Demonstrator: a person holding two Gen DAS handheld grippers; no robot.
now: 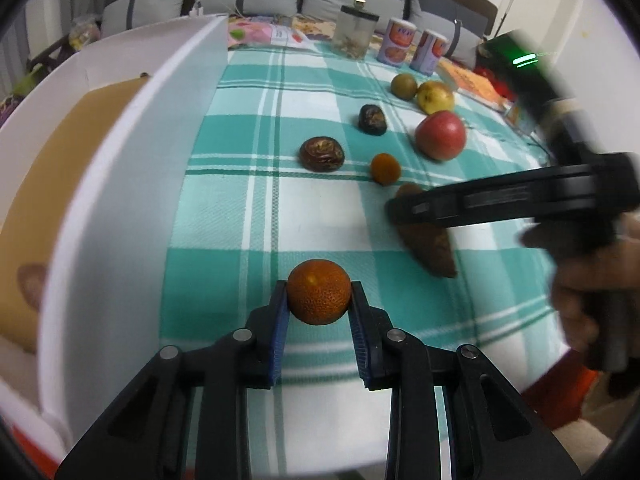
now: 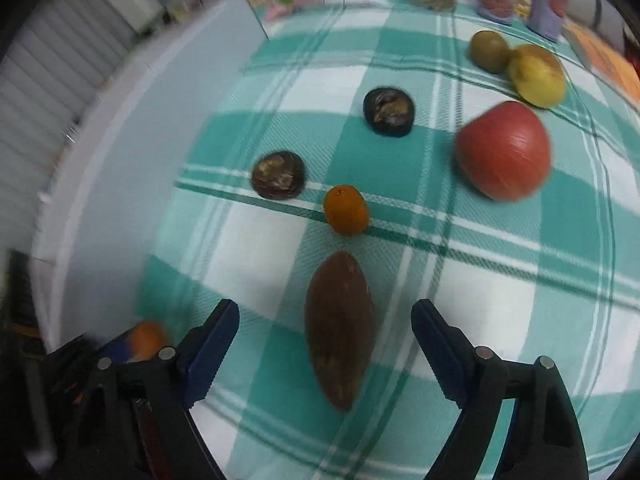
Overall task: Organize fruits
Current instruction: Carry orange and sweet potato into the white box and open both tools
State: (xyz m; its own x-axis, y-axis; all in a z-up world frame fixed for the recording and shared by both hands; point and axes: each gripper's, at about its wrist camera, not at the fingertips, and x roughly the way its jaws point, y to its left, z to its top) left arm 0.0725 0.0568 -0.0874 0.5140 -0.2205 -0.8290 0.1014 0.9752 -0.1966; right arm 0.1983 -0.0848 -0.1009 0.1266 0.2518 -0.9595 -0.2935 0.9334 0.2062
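Pinching small orange [image 1: 319, 298], left claw [image 1: 319, 300]; only right view shows right claw [image 2: 325, 320] spread around brown fruit [image 2: 340, 328].

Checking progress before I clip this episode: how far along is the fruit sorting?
Early. Done: one brownish item seems to lie in the white box, blurred. In hand: the left claw is shut on a small orange fruit; the right claw is open astride the long brown fruit. Left on the cloth: another small orange fruit, two dark fruits, red apple, yellow fruit, green fruit.
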